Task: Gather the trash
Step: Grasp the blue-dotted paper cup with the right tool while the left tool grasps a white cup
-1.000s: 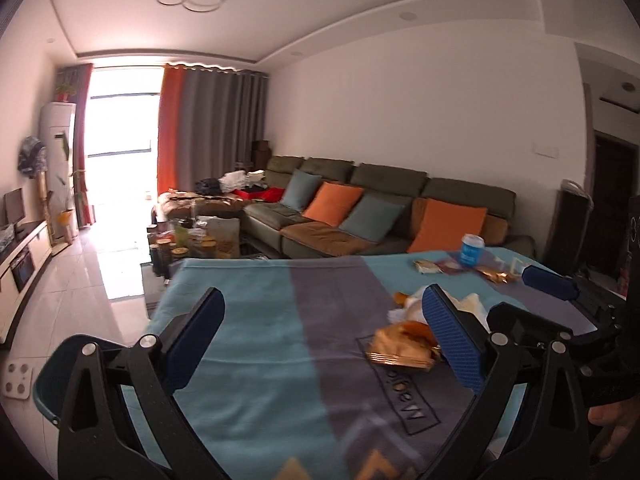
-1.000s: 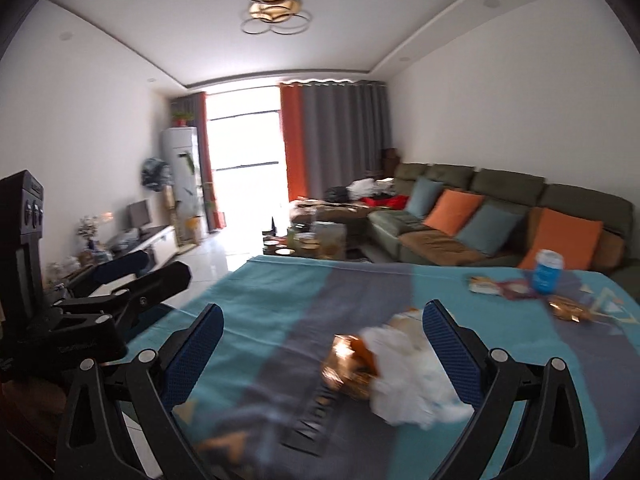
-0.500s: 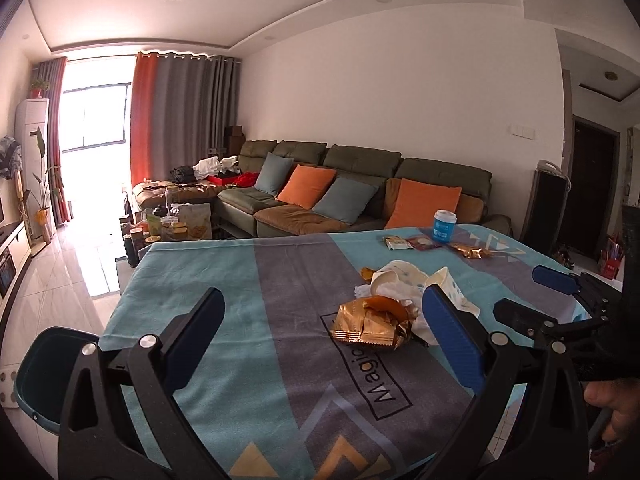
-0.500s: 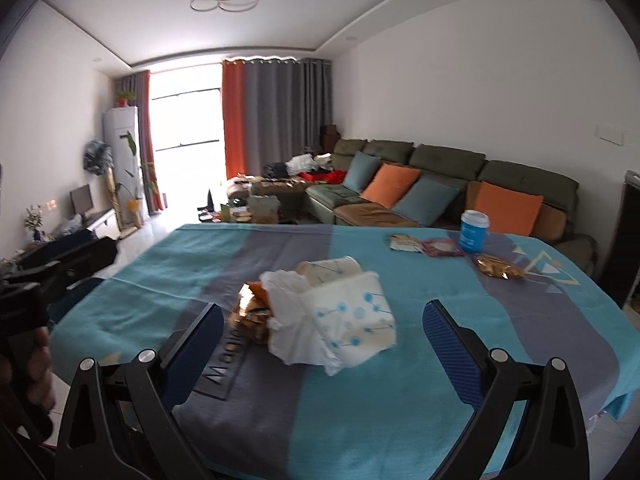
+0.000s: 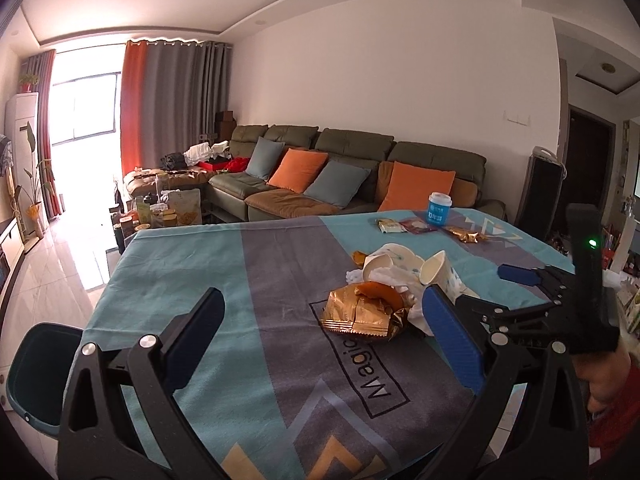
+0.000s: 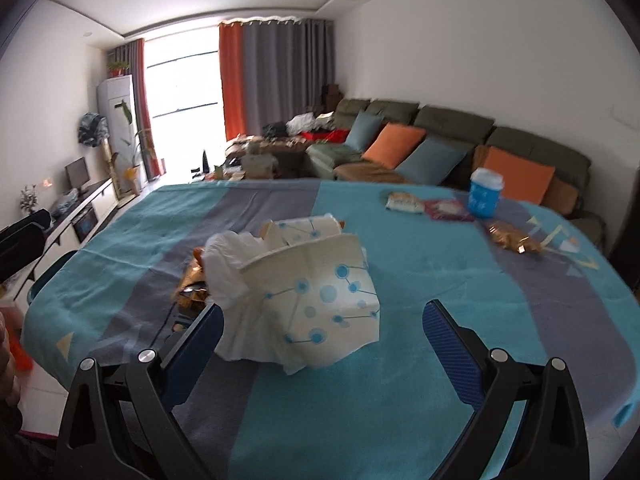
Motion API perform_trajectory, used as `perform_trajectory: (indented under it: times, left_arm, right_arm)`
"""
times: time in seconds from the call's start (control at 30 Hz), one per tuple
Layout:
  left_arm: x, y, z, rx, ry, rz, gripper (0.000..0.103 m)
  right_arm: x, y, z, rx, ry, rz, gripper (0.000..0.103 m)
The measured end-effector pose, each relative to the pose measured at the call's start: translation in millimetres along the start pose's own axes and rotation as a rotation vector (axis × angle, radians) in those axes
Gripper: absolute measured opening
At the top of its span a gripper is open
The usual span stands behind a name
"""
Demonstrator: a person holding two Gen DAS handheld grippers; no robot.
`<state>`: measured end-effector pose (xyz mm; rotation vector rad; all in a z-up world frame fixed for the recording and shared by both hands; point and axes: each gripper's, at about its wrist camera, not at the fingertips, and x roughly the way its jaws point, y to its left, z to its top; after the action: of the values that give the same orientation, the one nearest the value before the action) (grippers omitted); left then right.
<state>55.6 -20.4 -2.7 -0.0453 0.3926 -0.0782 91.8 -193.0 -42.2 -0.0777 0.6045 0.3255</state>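
Teal-and-grey cloth-covered worktop [image 6: 440,360]: crumpled white paper cups with blue dots [image 6: 316,292] and gold foil wrapper [image 5: 360,314] heaped mid-worktop. Right gripper [image 6: 322,350] and left gripper [image 5: 320,334], jaws wide, empty; best centre over the near cup before closing.

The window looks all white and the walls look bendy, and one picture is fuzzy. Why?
Left wrist view: sharp, but the window is blown out by daylight and the fisheye lens curves the walls. Right wrist view: soft with motion blur, smearing the crushed paper cup and the sofa.
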Motion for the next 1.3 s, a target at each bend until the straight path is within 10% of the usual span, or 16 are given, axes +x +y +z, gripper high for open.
perform_trajectory:
  times: [0.7, 1.3]
  left_arm:
    - [34, -14, -1, 0.025, 0.061, 0.000, 0.097]
    - [59, -52, 9, 0.120, 0.053, -0.115, 0.097]
  right_arm:
    - [49, -32, 13, 0.002, 0.158, 0.316, 0.080]
    - [3, -75, 14, 0.182, 0.036, 0.265, 0.078]
